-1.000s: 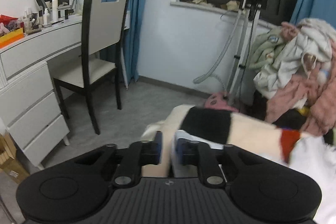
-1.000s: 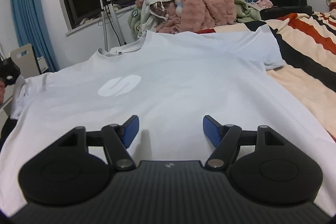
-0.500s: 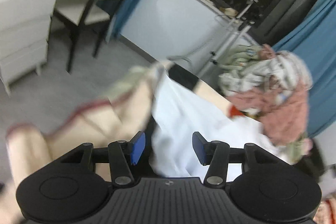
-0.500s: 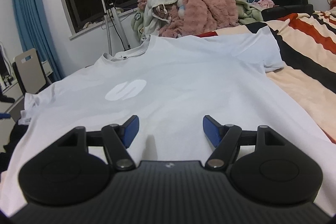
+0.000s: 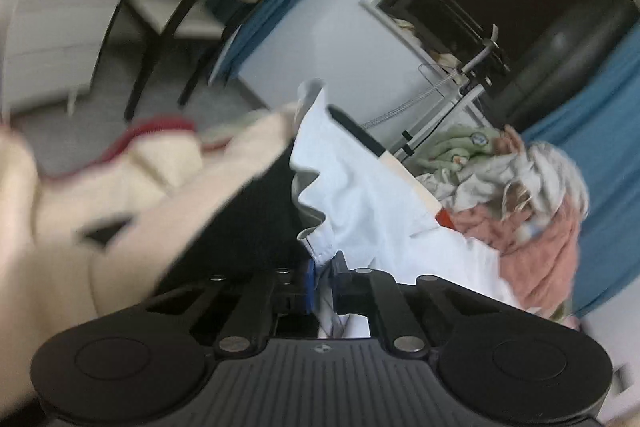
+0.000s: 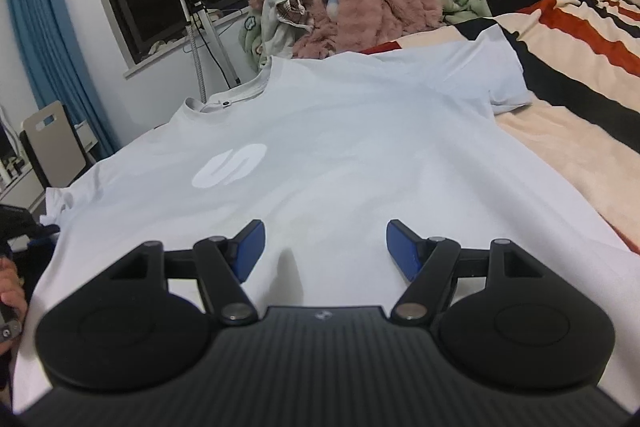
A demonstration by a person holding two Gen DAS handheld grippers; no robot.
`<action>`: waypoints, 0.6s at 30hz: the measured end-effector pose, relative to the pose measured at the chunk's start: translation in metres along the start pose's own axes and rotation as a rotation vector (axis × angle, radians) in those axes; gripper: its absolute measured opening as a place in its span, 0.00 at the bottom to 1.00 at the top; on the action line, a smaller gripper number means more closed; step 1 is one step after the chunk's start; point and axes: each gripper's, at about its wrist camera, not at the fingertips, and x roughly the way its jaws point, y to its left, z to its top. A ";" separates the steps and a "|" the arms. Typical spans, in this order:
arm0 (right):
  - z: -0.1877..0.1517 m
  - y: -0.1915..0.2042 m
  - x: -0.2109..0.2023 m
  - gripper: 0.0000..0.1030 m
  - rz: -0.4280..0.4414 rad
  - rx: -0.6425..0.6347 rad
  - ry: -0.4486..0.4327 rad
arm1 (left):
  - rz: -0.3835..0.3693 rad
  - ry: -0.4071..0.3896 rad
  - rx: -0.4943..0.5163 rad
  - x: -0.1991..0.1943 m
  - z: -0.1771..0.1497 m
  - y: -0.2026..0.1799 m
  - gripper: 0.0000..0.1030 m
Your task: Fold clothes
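On the bed (image 6: 568, 147), left gripper (image 5: 322, 281) has newly clamped what seems the shirt (image 6: 320, 147) sleeve; right gripper (image 6: 324, 247) stays spread — a fold likely underway.

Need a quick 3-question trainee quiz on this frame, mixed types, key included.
1. True or false: the right gripper is clamped on the white short-sleeved T-shirt.
2. What does the left gripper hold? A) pink fluffy blanket B) a bunched edge of the white T-shirt C) nothing
3. Fill in: the T-shirt lies spread on a ____ bedcover of cream, black and red.

Key: 1 false, its jaws are wide open above the shirt; 2 B; 3 striped.
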 end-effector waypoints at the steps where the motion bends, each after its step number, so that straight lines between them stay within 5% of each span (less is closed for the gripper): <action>1: 0.000 0.000 0.000 0.68 0.000 0.001 -0.004 | 0.040 -0.017 0.026 -0.002 0.005 -0.003 0.07; 6: 0.007 -0.001 0.002 0.68 -0.017 -0.021 -0.044 | 0.194 0.010 0.156 0.000 0.031 -0.011 0.06; 11: 0.012 0.001 -0.001 0.68 -0.011 -0.053 -0.069 | 0.228 0.031 0.332 -0.006 0.022 -0.046 0.14; 15: 0.017 0.007 -0.012 0.68 -0.006 -0.096 -0.099 | 0.216 0.032 0.392 -0.035 0.009 -0.075 0.54; 18: 0.020 0.009 -0.021 0.68 -0.004 -0.127 -0.121 | 0.205 0.033 0.438 -0.057 0.000 -0.098 0.58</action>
